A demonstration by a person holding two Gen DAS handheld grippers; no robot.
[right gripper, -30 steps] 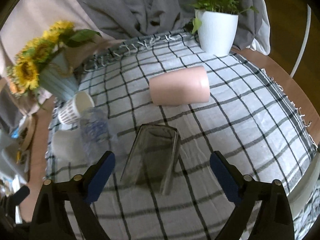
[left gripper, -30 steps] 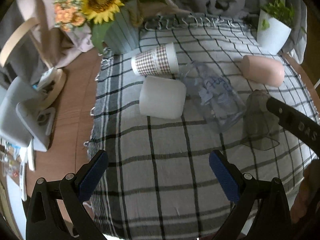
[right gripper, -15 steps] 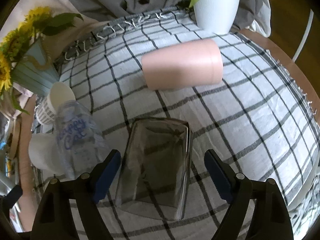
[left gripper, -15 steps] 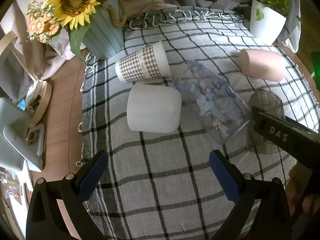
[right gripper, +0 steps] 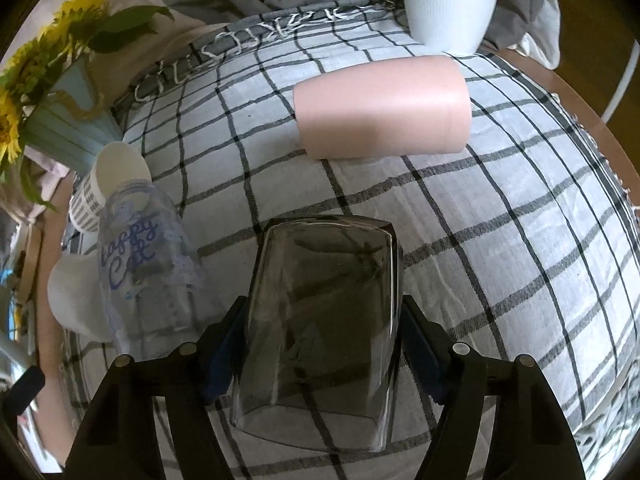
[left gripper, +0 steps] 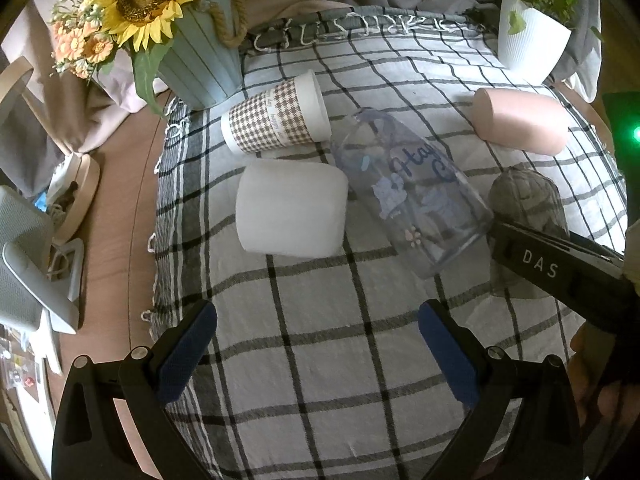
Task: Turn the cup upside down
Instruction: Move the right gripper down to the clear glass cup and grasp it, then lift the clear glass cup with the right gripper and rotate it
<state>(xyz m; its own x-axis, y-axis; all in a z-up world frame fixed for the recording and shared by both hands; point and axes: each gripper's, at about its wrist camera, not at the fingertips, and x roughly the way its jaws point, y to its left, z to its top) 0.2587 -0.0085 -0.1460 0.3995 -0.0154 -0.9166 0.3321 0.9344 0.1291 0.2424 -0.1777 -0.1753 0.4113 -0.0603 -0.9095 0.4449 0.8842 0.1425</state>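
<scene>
Your right claw (right gripper: 320, 354) has its blue pads (right gripper: 224, 360) on either flank of the smoky grey transparent glass cup (right gripper: 320, 312), which lies on its side on the black-and-white checked cloth (right gripper: 500, 240) covering the desk, open rim toward the camera. The pads look pressed to the glass, so the claw appears closed on it. Your left claw (left gripper: 316, 354) hangs wide open over bare cloth, holding nothing.

From the left wrist view, the same grey cup (left gripper: 524, 208) sits at the right, partly behind the right claw's black body. Just beside it lies a clear glass tumbler with blue lettering (left gripper: 412, 192), then a frosted white cup (left gripper: 290, 208) and a houndstooth paper cup (left gripper: 276, 118), all on their sides. A pale pink cup (right gripper: 380, 108) lies farther back, near a white ribbed plant pot (right gripper: 448, 4). A sunflower bouquet in a pale blue vase (left gripper: 200, 60) stands at the far left.
</scene>
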